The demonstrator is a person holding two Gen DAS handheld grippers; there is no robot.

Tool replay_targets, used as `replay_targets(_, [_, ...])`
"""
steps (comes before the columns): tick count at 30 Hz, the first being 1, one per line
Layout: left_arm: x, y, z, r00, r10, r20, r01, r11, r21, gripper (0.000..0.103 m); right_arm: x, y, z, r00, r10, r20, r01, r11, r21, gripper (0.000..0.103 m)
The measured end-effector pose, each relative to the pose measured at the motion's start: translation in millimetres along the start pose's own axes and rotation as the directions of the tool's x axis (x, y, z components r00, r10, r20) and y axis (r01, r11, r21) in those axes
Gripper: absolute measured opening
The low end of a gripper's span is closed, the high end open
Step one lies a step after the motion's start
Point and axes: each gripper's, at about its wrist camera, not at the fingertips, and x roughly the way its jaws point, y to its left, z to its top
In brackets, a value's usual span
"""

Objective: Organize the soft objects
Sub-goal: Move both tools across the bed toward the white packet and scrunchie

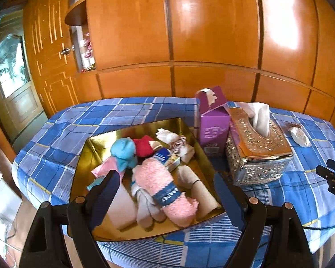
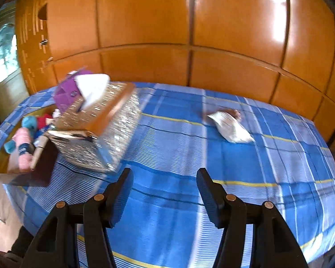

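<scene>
A gold tray (image 1: 93, 147) on the blue checked table holds soft things: a rolled pink towel with a blue band (image 1: 165, 189), a blue plush toy (image 1: 124, 154), a red cloth (image 1: 143, 146), white socks (image 1: 145, 207) and beige rolls (image 1: 201, 192). My left gripper (image 1: 165, 198) is open just above the tray's near end, empty. My right gripper (image 2: 165, 195) is open and empty over bare tablecloth. A crumpled white and brown cloth (image 2: 231, 126) lies on the table ahead of it; it also shows in the left wrist view (image 1: 299, 132). The tray (image 2: 2, 167) is at the far left.
A silver and copper tissue box (image 1: 254, 149) and a purple carton (image 1: 214, 120) stand right of the tray; the tissue box (image 2: 100, 127) is left of my right gripper. Wooden wardrobe panels (image 1: 189, 33) back the table. A door (image 1: 13, 84) is at the left.
</scene>
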Motion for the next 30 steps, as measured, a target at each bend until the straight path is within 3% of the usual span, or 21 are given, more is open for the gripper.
replay_targets(14, [-7.4, -47.4, 19.4, 0.996, -0.082, 0.043, 0.076, 0.989, 0.128, 0.086, 2.8, -61.1, -22.4, 0.994, -0.093, -0.061, 0.098, 0.991, 0.086, 0.06])
replay_targets(25, [-10.8, -101.7, 34.0, 0.984, -0.168, 0.058, 0.149, 0.958, 0.247, 0.086, -0.5, -100.1, -51.7, 0.982, -0.177, -0.072, 0.186, 0.97, 0.154, 0.06])
replay_targets(30, [-9.8, -129.8, 40.4, 0.978, -0.2, 0.053, 0.176, 0.939, 0.294, 0.086, 9.7, -117.7, -60.7, 0.973, -0.192, -0.129, 0.215, 0.956, 0.2, 0.06])
